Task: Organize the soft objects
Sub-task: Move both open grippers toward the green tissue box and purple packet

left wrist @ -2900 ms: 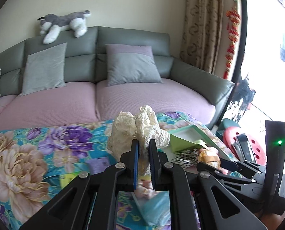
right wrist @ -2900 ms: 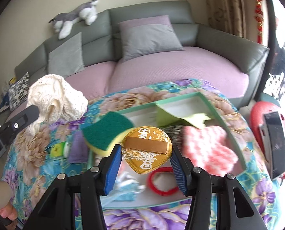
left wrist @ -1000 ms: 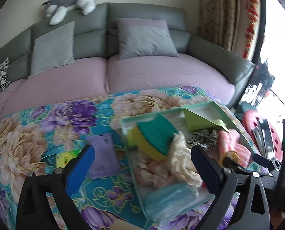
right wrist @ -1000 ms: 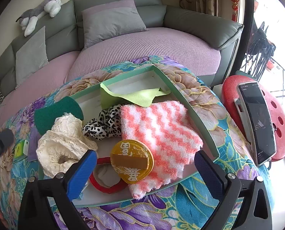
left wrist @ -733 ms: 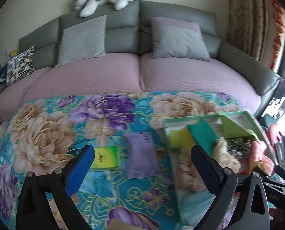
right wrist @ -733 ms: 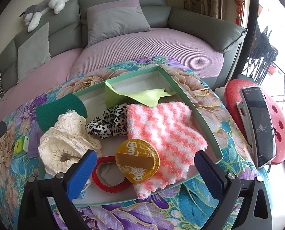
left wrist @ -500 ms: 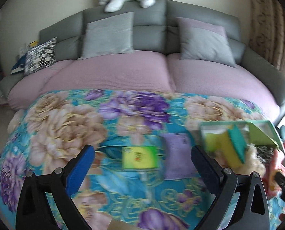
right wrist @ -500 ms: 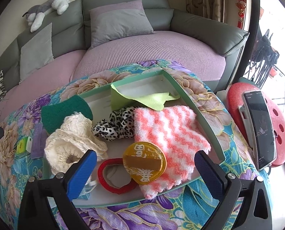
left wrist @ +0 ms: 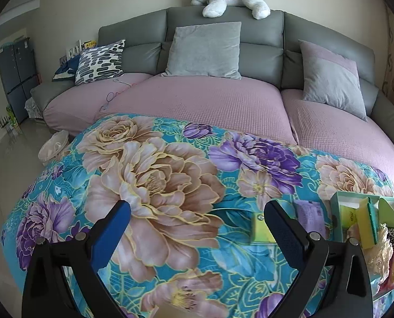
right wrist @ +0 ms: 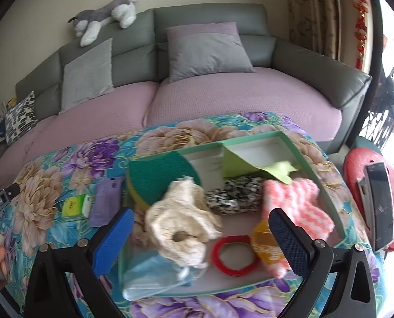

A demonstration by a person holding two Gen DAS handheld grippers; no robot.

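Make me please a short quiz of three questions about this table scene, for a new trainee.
1. True or false: both grippers are open and hold nothing.
2. Which lies outside the green tray, on the flowered cloth? A) red ring B) purple packet C) lace cloth
3. Fill in: the gold lid lies partly on the pink and white ____.

Key: 1 true: left gripper and right gripper are spread wide. 2 B. 3 cloth.
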